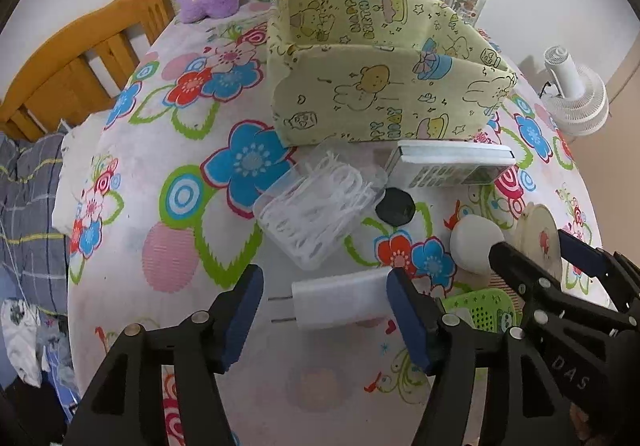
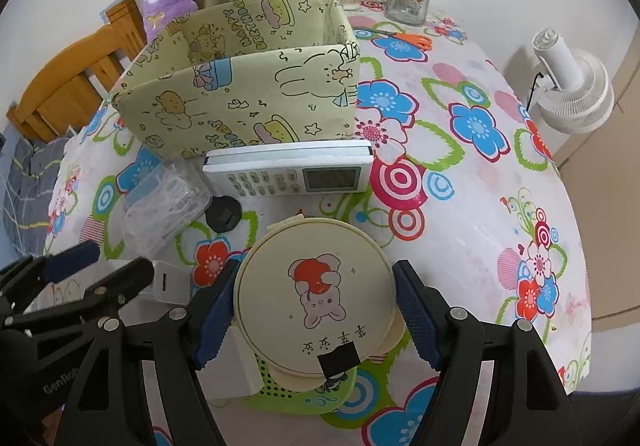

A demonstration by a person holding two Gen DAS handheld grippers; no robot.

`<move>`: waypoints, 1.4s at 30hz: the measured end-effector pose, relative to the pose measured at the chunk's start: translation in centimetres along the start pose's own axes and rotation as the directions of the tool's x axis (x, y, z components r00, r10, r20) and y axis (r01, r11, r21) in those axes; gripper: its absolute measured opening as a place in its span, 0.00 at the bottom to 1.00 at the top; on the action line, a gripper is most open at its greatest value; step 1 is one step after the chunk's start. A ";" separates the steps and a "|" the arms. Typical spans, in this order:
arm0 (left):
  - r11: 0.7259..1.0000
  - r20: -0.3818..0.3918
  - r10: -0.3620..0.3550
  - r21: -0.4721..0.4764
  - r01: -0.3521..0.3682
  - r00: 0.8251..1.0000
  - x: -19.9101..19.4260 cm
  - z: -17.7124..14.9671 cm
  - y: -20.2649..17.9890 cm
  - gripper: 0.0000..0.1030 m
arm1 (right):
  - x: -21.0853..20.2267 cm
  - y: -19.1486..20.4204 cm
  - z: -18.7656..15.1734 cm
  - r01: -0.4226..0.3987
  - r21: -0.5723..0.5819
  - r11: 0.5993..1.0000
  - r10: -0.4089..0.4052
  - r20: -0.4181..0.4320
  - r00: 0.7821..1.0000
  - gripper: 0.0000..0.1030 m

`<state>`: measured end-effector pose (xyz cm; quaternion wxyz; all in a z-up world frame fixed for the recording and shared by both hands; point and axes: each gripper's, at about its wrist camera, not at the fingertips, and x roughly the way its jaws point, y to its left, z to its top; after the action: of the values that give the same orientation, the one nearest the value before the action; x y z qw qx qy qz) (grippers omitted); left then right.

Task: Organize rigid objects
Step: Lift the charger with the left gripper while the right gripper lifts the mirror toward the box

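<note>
From your left wrist, the left gripper [image 1: 324,310] stands apart around the white charger [image 1: 340,304], which lies on the floral tablecloth [image 1: 132,230]; its right pad touches the body, the left is clear. It looks light, stiff and smooth (take the flat sides, not the prongs).

From your right wrist, the right gripper [image 2: 314,312] clamps the round mirror [image 2: 316,300] across its rim, above a green comb [image 2: 292,394]; probably fragile, so squeeze gently.
</note>
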<state>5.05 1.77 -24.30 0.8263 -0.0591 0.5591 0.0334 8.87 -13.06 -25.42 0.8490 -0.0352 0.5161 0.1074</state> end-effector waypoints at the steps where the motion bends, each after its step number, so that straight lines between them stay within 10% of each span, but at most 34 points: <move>1: 1.000 -0.003 0.000 -0.005 0.000 1.000 0.0 -0.1 0.0 0.65 | 0.0 0.0 0.0 -0.004 -0.002 1.000 0.004 0.001 1.000 0.75; 42: 0.999 0.026 0.039 0.016 -0.039 0.999 -1.4 2.2 -0.9 0.57 | -1.6 0.3 1.5 0.023 -0.006 1.000 -0.023 0.013 1.000 0.75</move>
<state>6.63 1.22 -22.10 0.8331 -0.0408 0.5497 0.0457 9.37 -12.77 -23.30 0.8534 -0.0432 0.5098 0.0994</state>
